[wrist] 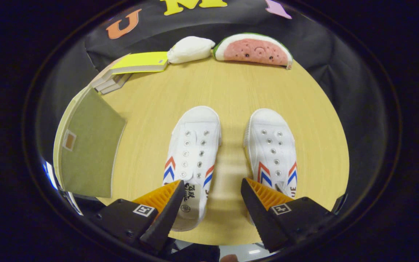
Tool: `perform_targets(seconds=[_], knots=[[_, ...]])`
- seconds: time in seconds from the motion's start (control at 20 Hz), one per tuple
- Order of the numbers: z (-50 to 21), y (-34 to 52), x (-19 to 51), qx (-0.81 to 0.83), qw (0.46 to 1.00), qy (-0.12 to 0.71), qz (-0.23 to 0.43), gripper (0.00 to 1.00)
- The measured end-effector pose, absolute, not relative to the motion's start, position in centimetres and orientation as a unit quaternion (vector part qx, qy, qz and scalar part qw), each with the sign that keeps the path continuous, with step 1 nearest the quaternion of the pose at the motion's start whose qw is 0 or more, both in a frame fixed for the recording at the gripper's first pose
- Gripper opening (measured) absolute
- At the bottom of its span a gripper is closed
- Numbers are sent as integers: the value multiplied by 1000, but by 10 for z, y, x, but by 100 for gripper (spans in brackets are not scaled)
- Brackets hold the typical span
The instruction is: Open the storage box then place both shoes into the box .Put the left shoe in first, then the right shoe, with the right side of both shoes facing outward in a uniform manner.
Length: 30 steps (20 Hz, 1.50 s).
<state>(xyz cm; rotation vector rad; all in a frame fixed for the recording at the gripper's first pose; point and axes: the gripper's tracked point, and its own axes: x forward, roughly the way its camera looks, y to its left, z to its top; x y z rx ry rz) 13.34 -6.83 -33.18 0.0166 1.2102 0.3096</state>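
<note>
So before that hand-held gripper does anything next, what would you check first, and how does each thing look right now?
1. Hand-held gripper open and holding nothing: ok, its fingers stand apart above the table.
2. Storage box opened: not ok, its green lid looks closed.
3. Both shoes within reach: ok, the left shoe and right shoe lie side by side just ahead of the fingers, toes pointing away.
4. Fingers lined up on the box: not ok, they point at the gap between the shoes.
5. Path to the box: ok, only bare table lies between the box and the left shoe.
6. How the lid opens: cannot tell.
</note>
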Motion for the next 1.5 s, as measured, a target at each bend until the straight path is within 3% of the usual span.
perform_targets(seconds=[0.15,0.25,0.3,0.35,0.5,0.6,1.1,1.5], knots=[[-341,-65,142,9,799,582,152,93],[-343,-61,143,17,787,595,163,77],[-342,-58,144,26,780,602,167,65],[-345,-55,142,37,773,610,170,60],[-344,-50,140,56,763,622,165,17],[-342,-49,138,62,763,621,169,8],[-283,-18,105,173,751,613,175,6],[-153,34,94,203,793,539,199,6]])
